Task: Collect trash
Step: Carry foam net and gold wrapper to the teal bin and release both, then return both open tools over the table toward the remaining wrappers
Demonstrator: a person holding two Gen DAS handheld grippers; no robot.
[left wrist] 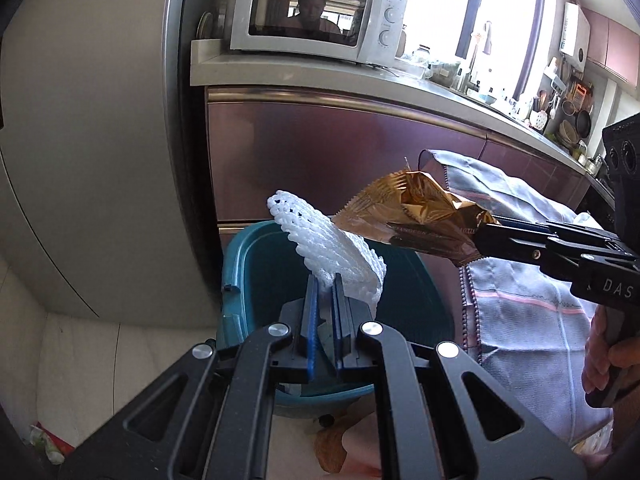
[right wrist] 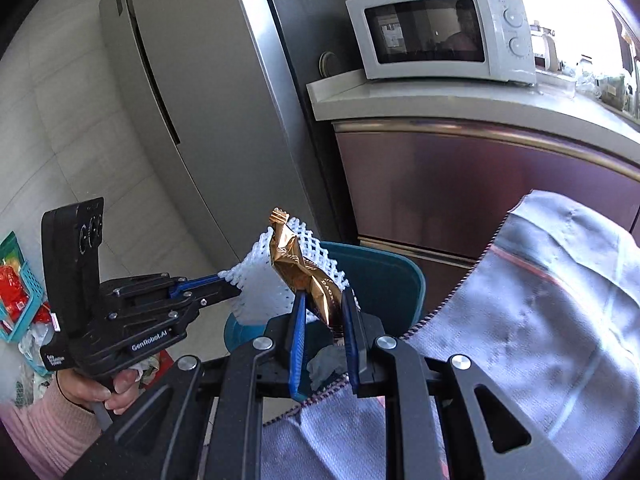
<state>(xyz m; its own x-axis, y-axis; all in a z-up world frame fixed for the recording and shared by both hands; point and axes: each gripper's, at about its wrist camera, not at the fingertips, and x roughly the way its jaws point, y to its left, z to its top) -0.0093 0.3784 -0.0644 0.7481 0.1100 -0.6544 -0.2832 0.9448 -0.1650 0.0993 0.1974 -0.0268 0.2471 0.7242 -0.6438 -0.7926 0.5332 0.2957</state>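
My left gripper is shut on a white foam net sleeve, which it holds above the open teal bin. The right gripper comes in from the right, shut on a crumpled gold foil wrapper that overlaps the foam. In the right wrist view the right gripper clamps the gold wrapper between its blue pads, just over the teal bin. The left gripper enters there from the left with the foam net pinched at its tip. A crumpled tissue lies inside the bin.
A grey cloth drapes over something right of the bin. Behind stand a purple cabinet, a counter with a white microwave, and a steel fridge. Red packets lie on the floor, and a teal basket holds more.
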